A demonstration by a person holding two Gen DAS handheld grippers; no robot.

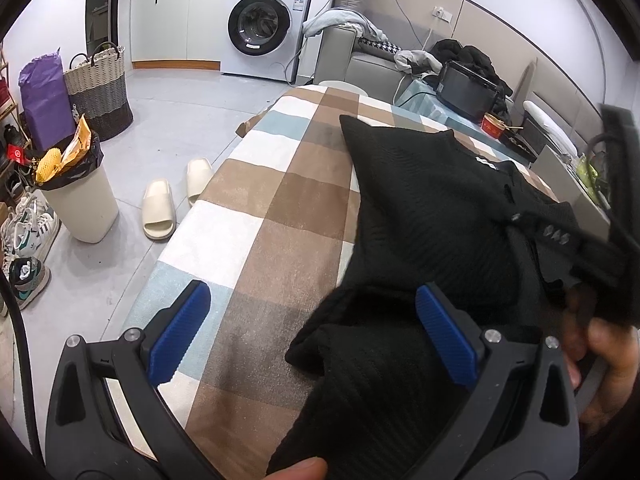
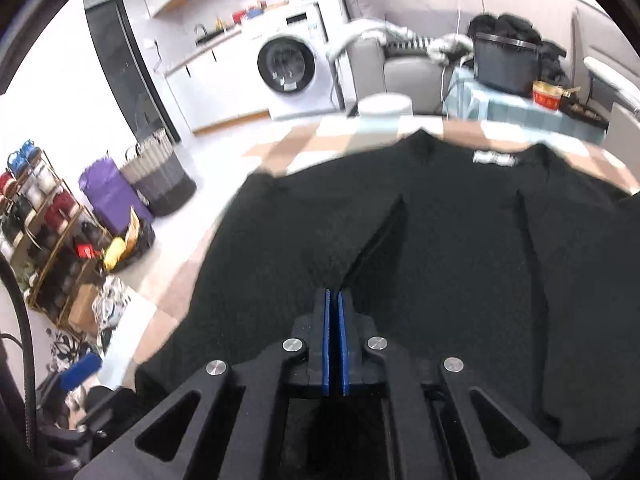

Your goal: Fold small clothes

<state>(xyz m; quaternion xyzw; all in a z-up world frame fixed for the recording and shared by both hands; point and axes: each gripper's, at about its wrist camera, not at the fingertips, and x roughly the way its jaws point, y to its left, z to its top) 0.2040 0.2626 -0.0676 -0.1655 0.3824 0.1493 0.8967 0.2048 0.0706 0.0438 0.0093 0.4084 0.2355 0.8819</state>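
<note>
Black knit garment spread on the checked counter, collar toward the top of the frame, long axis running away from the camera. Right tongs pressed together over its near hem (no cloth visibly between). Left tongs wide apart around a loose corner, lower centre, nearer that edge.

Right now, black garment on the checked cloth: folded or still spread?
Partly folded. The black garment lies collar-up on the checked cloth, with one edge doubled over near the left tongs. The fold isn't finished.
</note>
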